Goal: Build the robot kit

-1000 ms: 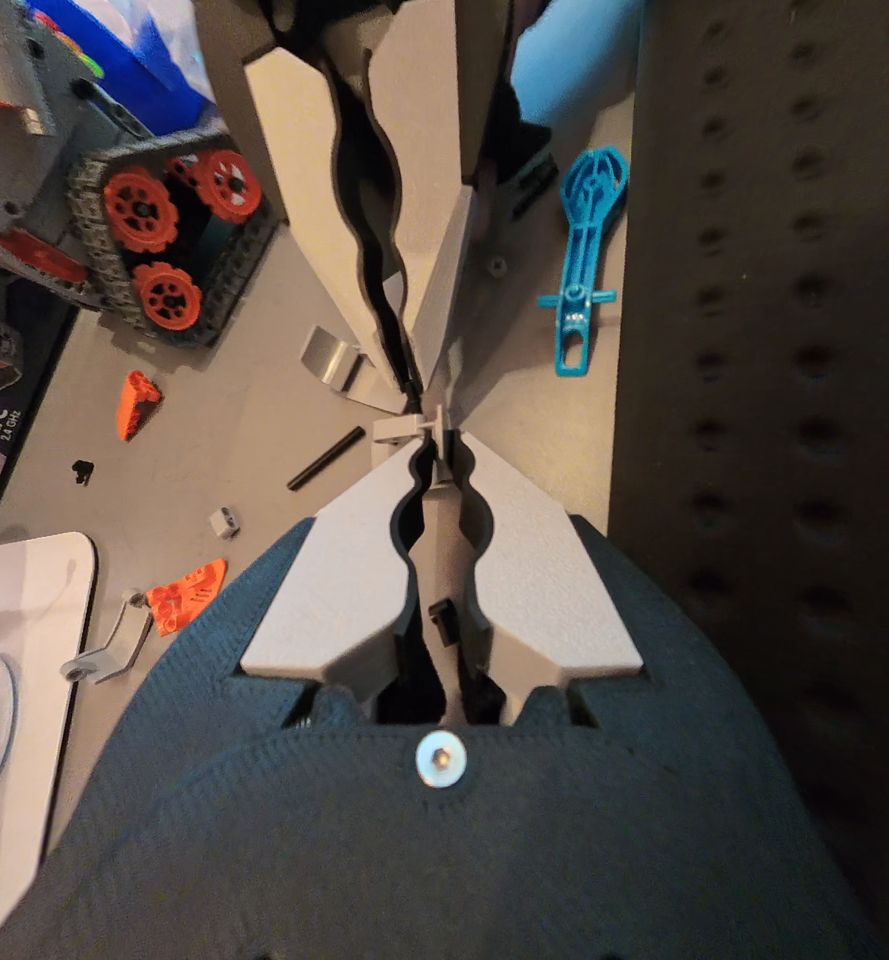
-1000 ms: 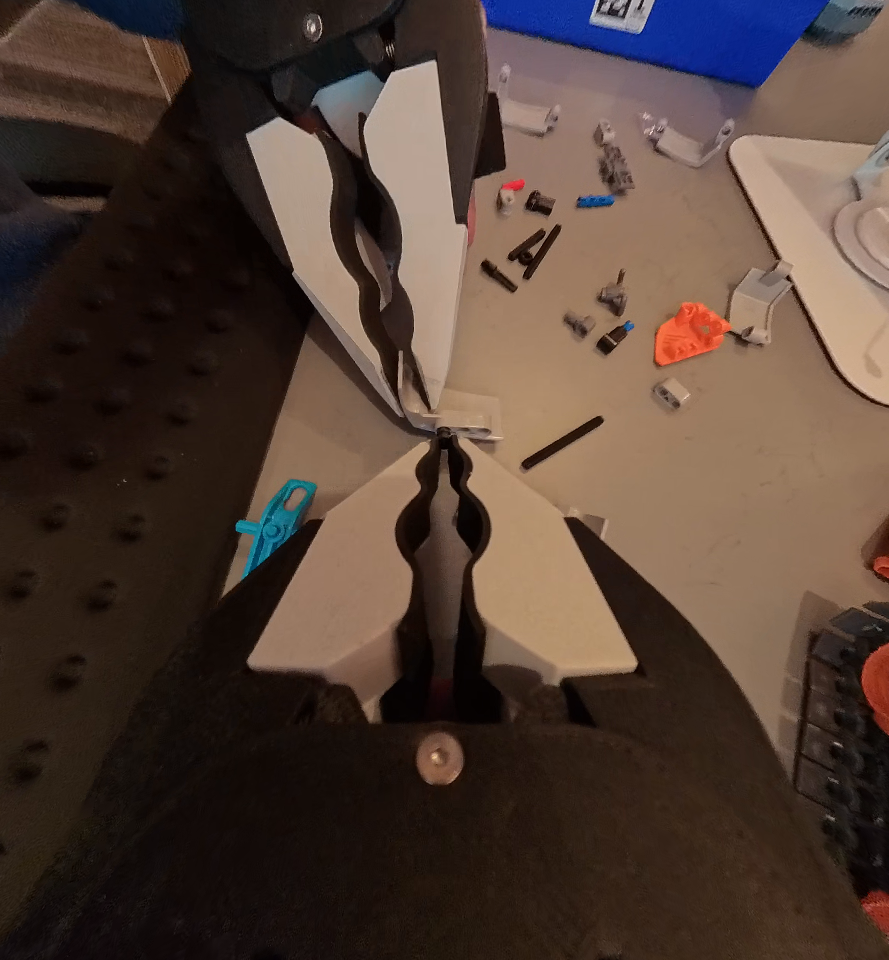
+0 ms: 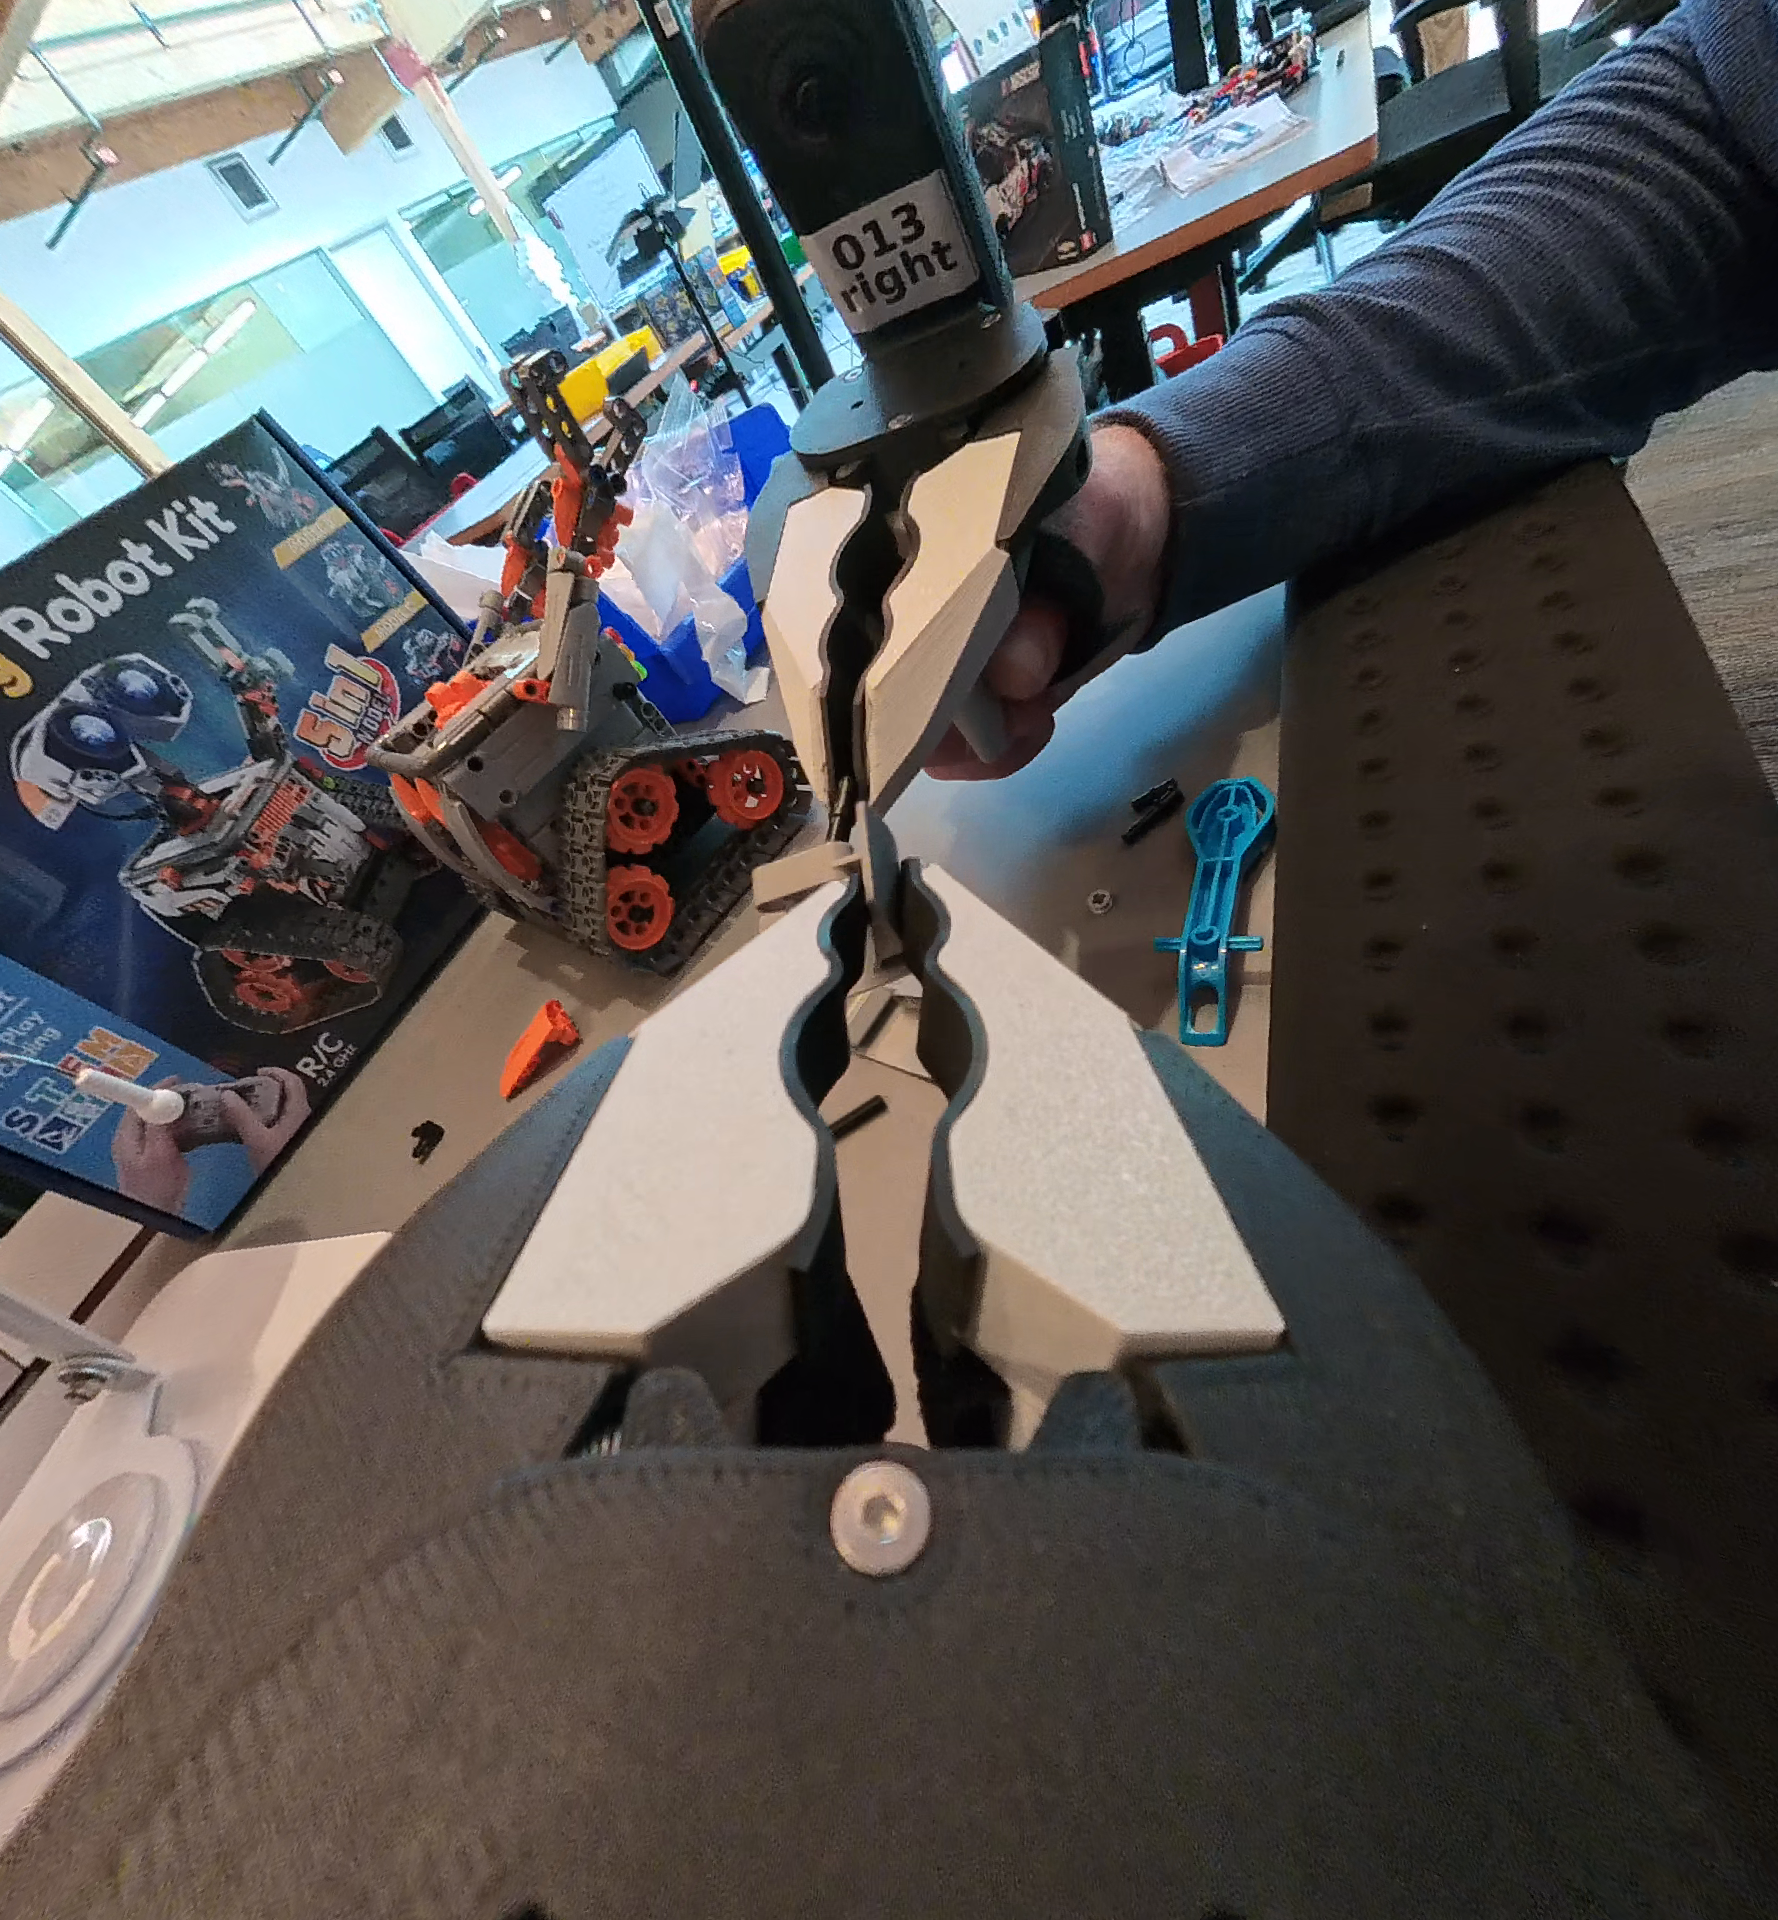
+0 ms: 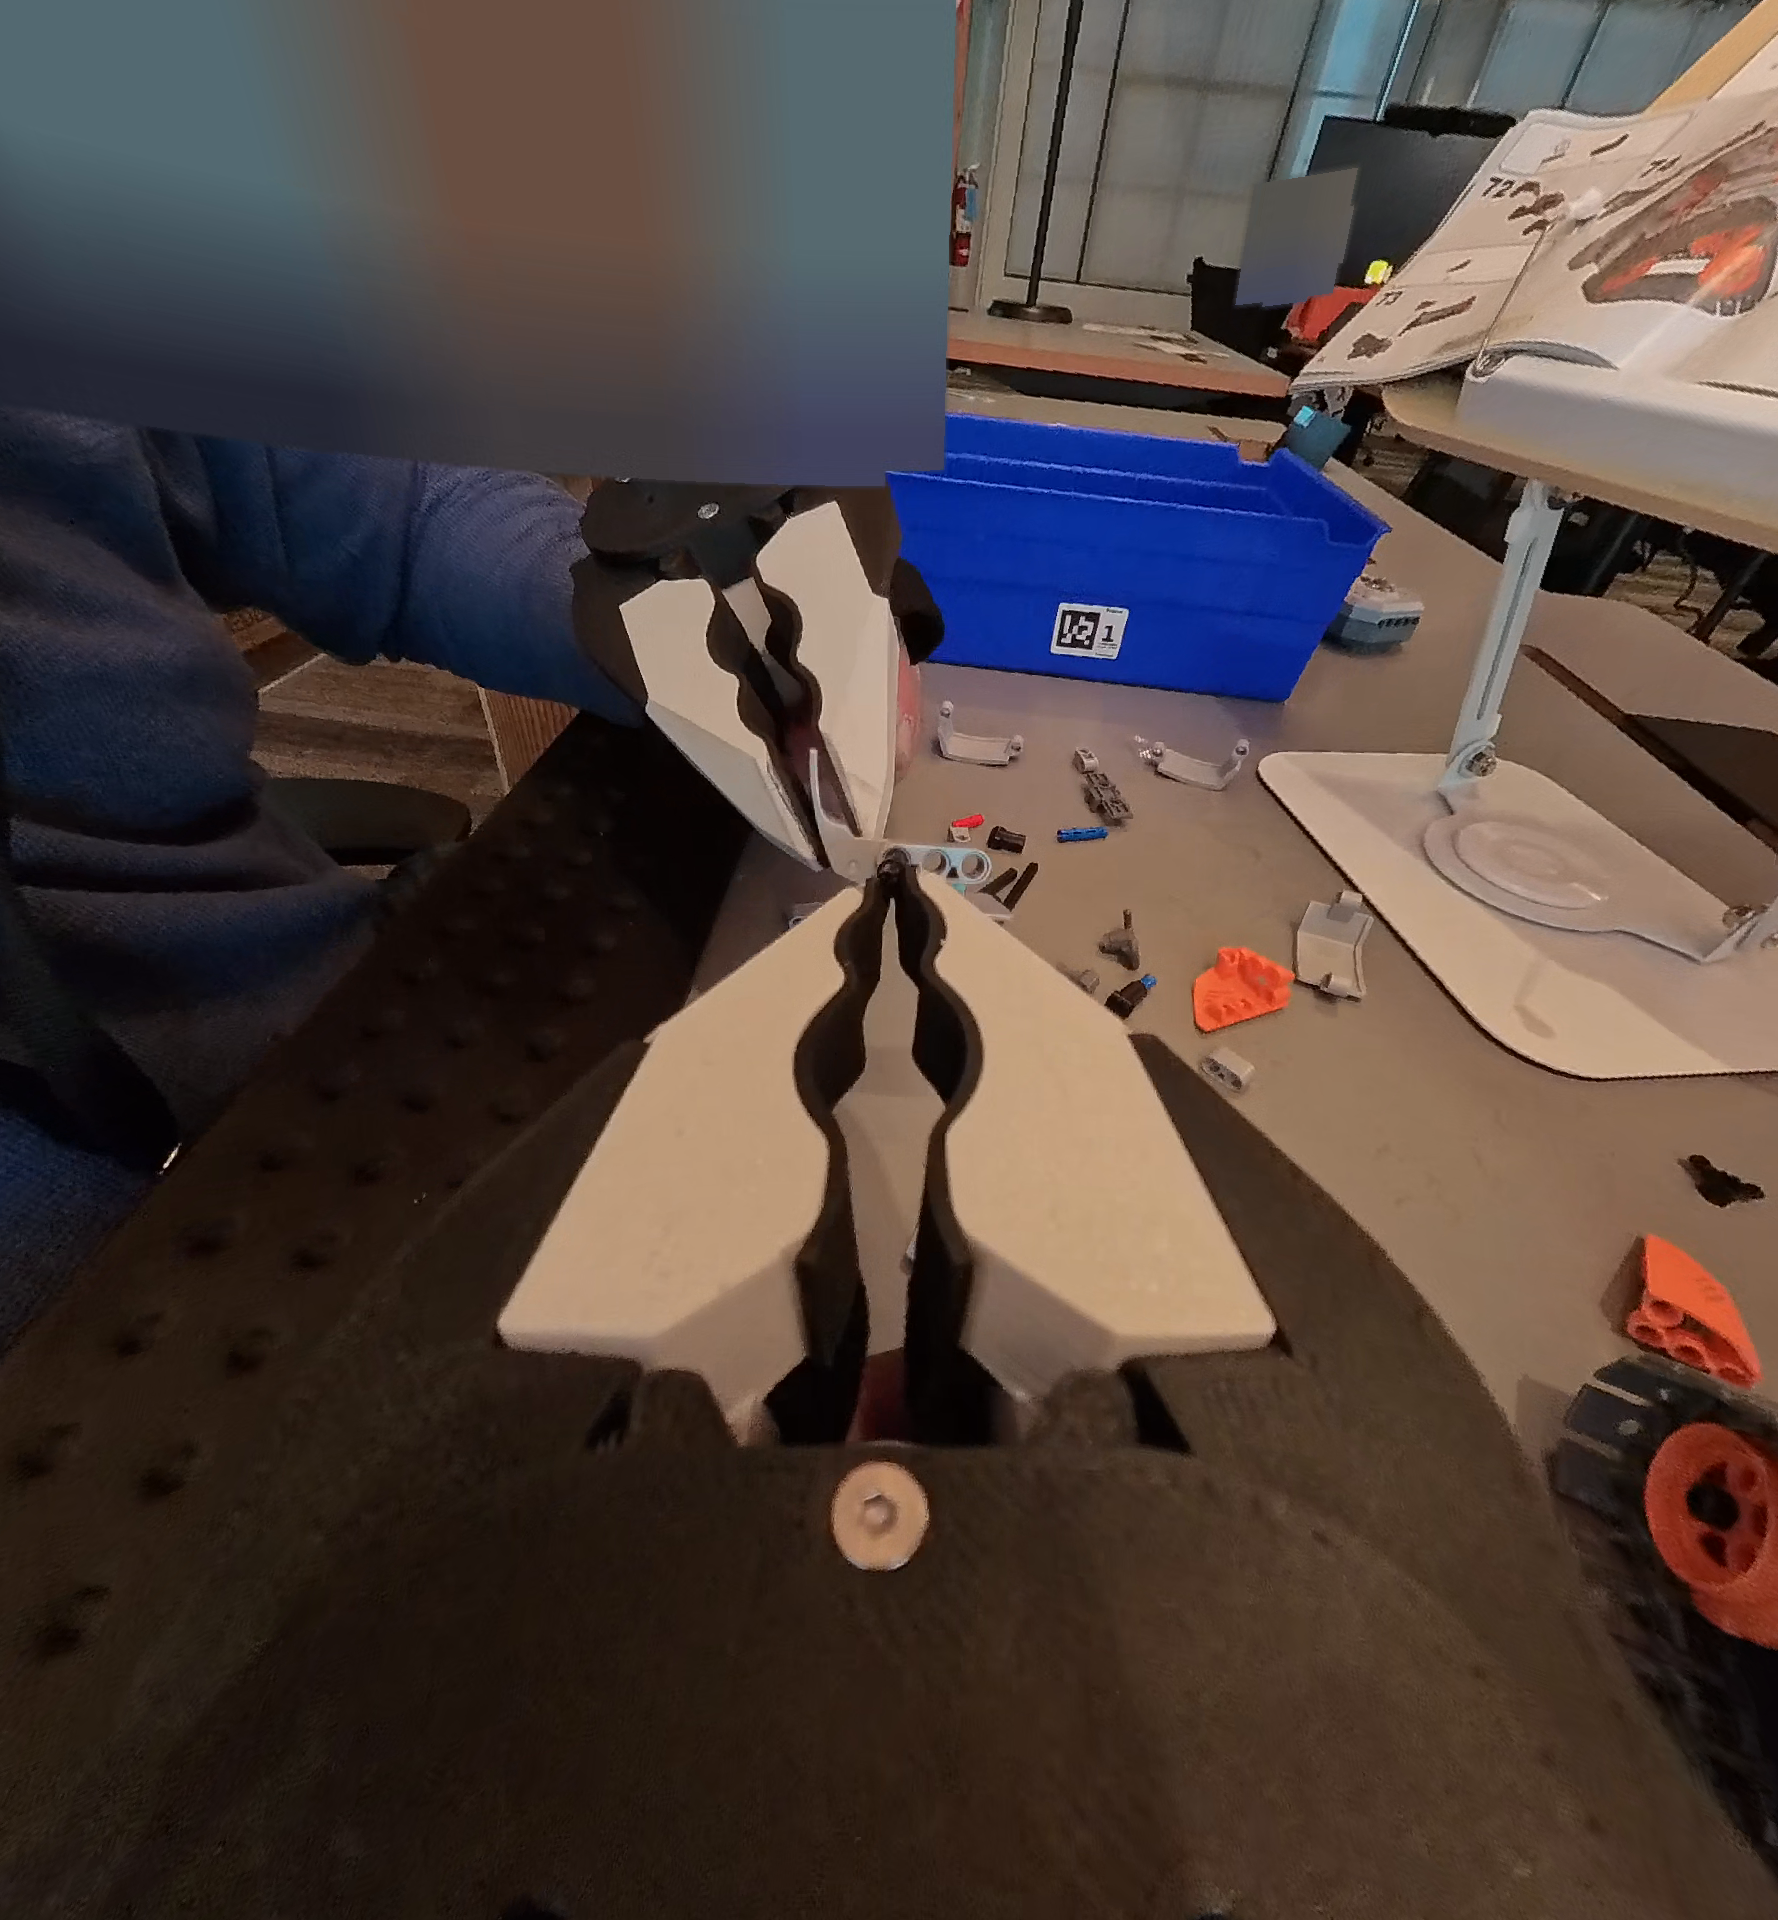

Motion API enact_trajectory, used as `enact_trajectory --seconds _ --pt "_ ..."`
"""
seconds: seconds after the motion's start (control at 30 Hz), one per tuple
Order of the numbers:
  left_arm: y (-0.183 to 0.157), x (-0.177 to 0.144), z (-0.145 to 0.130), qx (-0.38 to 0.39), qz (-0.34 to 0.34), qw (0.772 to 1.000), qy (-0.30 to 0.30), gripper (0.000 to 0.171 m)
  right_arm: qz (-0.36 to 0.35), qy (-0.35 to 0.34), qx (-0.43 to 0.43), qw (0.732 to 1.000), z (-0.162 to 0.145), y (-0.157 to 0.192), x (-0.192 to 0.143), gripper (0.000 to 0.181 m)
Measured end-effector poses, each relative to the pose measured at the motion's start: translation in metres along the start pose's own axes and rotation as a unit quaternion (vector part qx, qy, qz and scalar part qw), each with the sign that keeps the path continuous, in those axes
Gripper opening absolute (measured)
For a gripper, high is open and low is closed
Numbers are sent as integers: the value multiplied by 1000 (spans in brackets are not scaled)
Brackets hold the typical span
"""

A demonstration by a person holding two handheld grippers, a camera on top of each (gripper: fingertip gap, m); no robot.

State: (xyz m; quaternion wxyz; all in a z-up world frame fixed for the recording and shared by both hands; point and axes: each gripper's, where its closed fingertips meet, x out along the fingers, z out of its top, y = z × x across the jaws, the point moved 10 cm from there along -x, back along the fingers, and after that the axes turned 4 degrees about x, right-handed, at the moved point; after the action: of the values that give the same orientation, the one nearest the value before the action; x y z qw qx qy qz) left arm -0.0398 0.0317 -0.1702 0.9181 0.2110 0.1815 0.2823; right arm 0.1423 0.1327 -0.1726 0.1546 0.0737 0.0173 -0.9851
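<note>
Closely paired, both grippers meet tip to tip above the grey bench over one small grey part.

Nearest in its own view, the left gripper [image 3: 877, 894] has its jaws almost closed on a thin grey curved panel [image 3: 880, 883], whose holed beam end [image 4: 952, 862] sticks out sideways. The right gripper [image 4: 890, 873] comes at it from the opposite side, jaws pinched shut on a small black pin [image 4: 891, 860] set at the beam's end hole. A black perforated pad [image 3: 1550, 935] lines the bench's near edge, with a blue plastic tool [image 3: 1212, 914] lying just beside it. Loose small parts [image 4: 1082, 831] and an orange wedge piece [image 4: 1240, 987] lie scattered mid-bench. Farther off stand a tracked grey-and-orange model [image 3: 594, 790], a blue bin [image 4: 1124, 561] and a white stand [image 4: 1550, 935] carrying an open booklet.
</note>
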Motion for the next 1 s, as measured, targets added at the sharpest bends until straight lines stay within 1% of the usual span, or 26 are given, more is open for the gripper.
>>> enact_trajectory --seconds 0.23,0.47,0.57,0.83,1.0 --pt "-5 -2 2 46 -2 999 12 3 9 29 -12 999 -1 2 0 0" --pt "-16 1 -2 113 -33 992 55 3 17 104 -55 993 -6 8 4 0" --pt "-19 4 -4 121 -44 989 72 3 12 135 -75 988 -10 10 6 0" --pt "-26 12 -14 123 -78 981 125 3 -8 225 -136 965 -21 17 17 0" --pt "-33 16 -20 147 -94 971 164 3 -16 277 -166 946 -29 20 24 0"
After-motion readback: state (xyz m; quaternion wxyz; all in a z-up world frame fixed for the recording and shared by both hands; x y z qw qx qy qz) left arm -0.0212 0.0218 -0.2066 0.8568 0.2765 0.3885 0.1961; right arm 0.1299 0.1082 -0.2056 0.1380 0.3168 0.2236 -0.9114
